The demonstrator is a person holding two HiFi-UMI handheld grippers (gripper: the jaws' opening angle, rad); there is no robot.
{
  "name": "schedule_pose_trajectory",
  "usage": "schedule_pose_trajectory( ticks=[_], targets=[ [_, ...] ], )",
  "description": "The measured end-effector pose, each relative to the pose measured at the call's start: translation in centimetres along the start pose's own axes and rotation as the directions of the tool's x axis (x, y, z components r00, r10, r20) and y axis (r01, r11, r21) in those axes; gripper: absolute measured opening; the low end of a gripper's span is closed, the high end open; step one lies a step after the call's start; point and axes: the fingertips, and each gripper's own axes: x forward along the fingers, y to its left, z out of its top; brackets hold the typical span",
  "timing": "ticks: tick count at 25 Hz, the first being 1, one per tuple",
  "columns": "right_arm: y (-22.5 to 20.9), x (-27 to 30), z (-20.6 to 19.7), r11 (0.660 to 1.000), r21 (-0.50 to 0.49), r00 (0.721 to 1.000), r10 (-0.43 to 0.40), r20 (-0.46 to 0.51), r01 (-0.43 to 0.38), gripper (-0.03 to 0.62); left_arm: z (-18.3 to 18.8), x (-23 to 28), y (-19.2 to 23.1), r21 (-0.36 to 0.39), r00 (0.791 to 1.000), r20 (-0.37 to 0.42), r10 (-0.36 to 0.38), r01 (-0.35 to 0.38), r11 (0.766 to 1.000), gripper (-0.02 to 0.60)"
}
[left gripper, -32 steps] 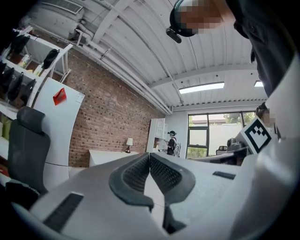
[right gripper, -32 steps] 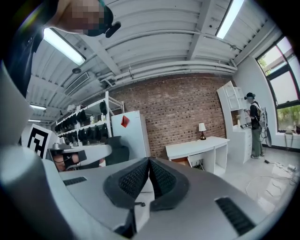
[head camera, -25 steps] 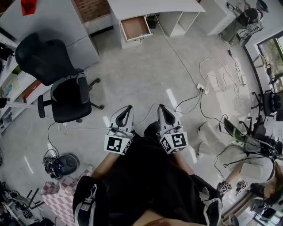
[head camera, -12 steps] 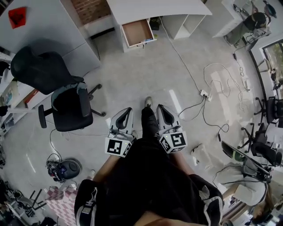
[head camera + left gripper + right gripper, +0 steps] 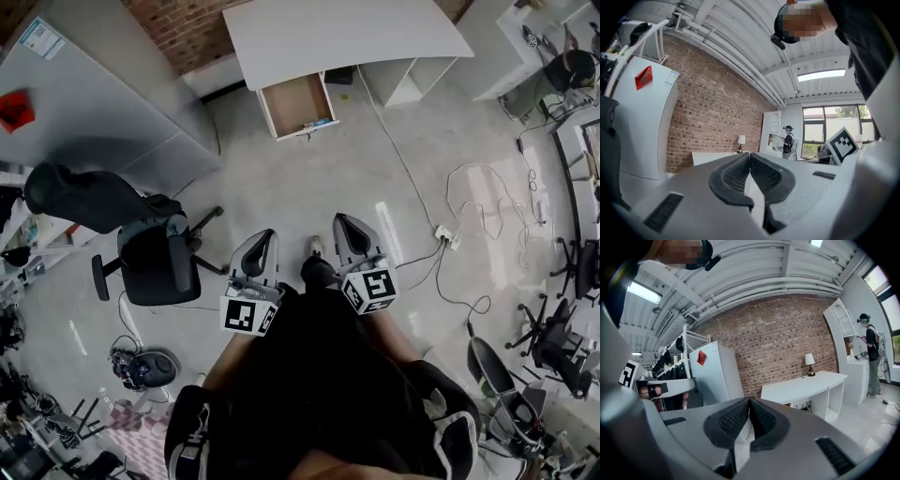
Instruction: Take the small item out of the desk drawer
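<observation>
We hold left gripper [image 5: 269, 236] jaws together, empty | right gripper [image 5: 343, 223] jaws together, empty | both well apart from open drawer [image 5: 298, 101] of white desk [image 5: 356, 37]

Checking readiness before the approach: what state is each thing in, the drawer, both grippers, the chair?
desk drawer: pulled open.
left gripper: shut, nothing held.
right gripper: shut, nothing held.
office chair: upright, unoccupied.
</observation>
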Motion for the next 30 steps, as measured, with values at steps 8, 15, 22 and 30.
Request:
schedule_pose_trajectory(
  ticks=[8,15,22,30],
  targets=[
    [-6.7,8.6,1.1,0.999,0.031,0.999,0.021,-0.050,-0.019,0.026,0.9,9.0,2.7,-0.006,1.000,-0.007,0.030,-0.030,1.000,0.009],
    [-10.5,16.6,0.7,0.999,0.032,0.993,-0.006,-0.115,0.010,0.028,0.7,17.8,7.1,-0.036,0.999,-0.008,-0.033,0.033,0.999,0.009],
    [-14.8,26.4,0.9,0.997,0.011,0.982,-0.069,-0.174,0.072,0.028,3.7,27.7,12.5,-0.024,0.989,0.025,-0.143,0.144,0.989,0.009],
    [-19.0,35.0,-1.5,0.994,0.027,0.948,-0.091,-0.305,0.104,0.031,3.5,34.6,19.1,-0.046,0.986,-0.037,-0.162,0.160,0.986,0.009]
  ],
)
